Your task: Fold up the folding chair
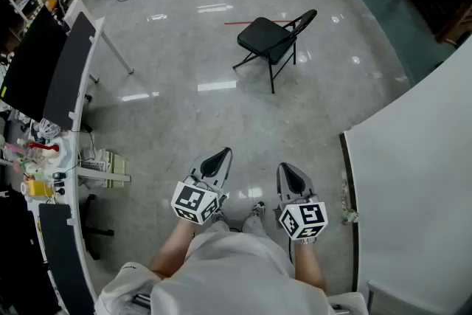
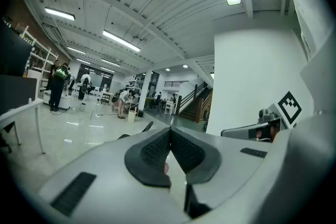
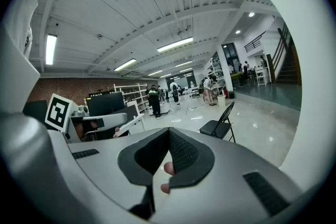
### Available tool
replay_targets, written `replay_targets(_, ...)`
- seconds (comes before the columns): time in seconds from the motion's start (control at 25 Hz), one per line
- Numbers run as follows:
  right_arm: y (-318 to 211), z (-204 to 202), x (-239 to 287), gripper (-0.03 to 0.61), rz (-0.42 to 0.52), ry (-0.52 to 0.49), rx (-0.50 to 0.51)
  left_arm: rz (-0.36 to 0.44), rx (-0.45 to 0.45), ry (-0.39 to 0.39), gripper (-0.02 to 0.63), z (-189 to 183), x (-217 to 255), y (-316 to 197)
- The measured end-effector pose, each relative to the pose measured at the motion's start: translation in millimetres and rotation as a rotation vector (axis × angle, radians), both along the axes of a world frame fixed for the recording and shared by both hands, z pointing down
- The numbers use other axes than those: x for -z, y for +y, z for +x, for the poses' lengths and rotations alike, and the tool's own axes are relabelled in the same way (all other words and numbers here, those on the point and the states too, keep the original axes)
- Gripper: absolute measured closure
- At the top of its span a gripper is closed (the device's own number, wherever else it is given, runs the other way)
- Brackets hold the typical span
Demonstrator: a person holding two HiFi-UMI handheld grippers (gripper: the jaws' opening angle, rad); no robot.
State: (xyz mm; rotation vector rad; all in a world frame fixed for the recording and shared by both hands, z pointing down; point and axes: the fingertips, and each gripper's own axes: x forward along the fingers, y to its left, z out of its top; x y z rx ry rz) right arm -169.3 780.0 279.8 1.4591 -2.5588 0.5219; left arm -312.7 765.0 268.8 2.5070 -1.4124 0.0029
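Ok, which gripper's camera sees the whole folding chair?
The right gripper: the folding chair stands clear beside its jaws. The left gripper blocks most of it.

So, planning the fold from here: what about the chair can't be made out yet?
Head view: black metal folding chair stands far off; hinges and any latch too small.
Left gripper view: shut left tool hides most of it.
Right gripper view: chair tiny; joints unreadable.

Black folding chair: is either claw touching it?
Apart. Head view shows grey floor between the black metal folding chair and the left claw and right claw.
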Motion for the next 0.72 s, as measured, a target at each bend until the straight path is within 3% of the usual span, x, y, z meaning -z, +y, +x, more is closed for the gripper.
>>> replay_targets(0.2,17.9,-70.7,1.7,0.574,0.008,-0.01,-0.007,-0.023,-0.01,-0.023,0.603,-64.8,-9.8,23.5)
replay_targets(0.36,34.0,-104.7,5.3,0.574,0.022,0.001,-0.004,-0.013,0.0,-0.024,0.603,-99.5,-7.1,36.5)
replay_targets(0.72,46.6,-104.3,-4.3,0.574,0.002,0.017,-0.007,-0.025,0.024,-0.011,0.603,-112.0,-12.9,44.9)
